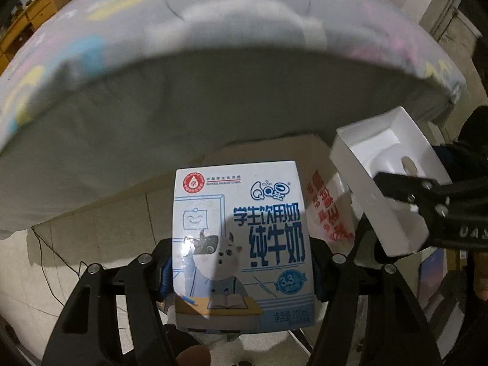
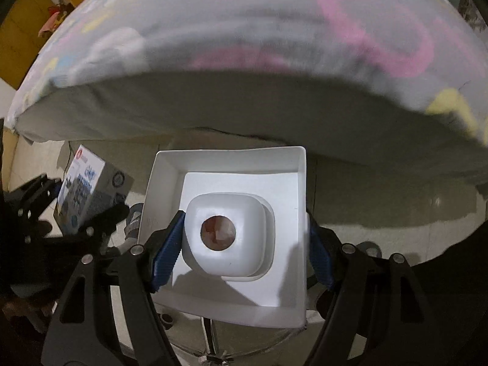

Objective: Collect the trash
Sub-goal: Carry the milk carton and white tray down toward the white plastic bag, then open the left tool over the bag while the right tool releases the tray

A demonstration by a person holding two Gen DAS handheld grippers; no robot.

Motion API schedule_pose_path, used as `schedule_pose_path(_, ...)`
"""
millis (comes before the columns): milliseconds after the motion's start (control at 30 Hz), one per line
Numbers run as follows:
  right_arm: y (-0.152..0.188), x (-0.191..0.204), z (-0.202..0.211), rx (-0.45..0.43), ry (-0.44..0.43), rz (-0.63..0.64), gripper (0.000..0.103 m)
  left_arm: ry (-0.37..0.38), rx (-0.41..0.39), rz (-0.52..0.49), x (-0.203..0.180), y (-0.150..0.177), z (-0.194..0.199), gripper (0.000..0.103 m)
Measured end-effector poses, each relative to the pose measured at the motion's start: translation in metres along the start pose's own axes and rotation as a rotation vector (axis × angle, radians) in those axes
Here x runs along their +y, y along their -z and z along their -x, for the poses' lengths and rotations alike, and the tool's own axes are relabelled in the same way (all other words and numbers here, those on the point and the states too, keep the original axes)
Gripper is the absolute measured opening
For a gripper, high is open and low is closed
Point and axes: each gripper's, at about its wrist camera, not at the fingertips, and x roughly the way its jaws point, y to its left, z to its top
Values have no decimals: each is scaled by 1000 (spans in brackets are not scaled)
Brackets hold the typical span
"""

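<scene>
Keep your left hand-held gripper (image 1: 242, 262) pinching the milk carton (image 1: 242, 244) and your right hand-held gripper (image 2: 241, 253) clamping the white box (image 2: 231, 183) level while you carry both.

"纯牛奶", "200mL" on milk carton (image 1: 241, 244)

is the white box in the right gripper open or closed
Open: the white box has no lid, and its white moulded insert with a round hole shows between the right gripper fingers.
</scene>
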Motion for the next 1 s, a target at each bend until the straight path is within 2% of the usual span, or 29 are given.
schedule_pose_path(200, -3, -3, -34, 26, 15, -20, 72, 3, 28, 1, -3, -2, -29, 63)
schedule_pose_path(600, 2, -5, -66, 54, 13, -55, 73, -12, 99, -15, -14, 0, -75, 65)
schedule_pose_path(733, -4, -2, -73, 52, 3, -55, 73, 0, 110, -5, -13, -13, -83, 66)
schedule_pose_path(767, -4, -2, -75, 51, 0, -55, 74, 1, 113, -7, -15, -14, -85, 69)
schedule_pose_path(800, -4, -2, -79, 60, -7, -55, 81, 3, 119, -12, -10, -10, -83, 72)
schedule_pose_path(900, 4, -9, -80, 76, 11, -60, 90, -2, 134, -33, -10, -5, -86, 79)
schedule_pose_path(1000, -3, -17, -75, 77, 4, -77, 91, -13, 125, -38, -11, -6, -84, 85)
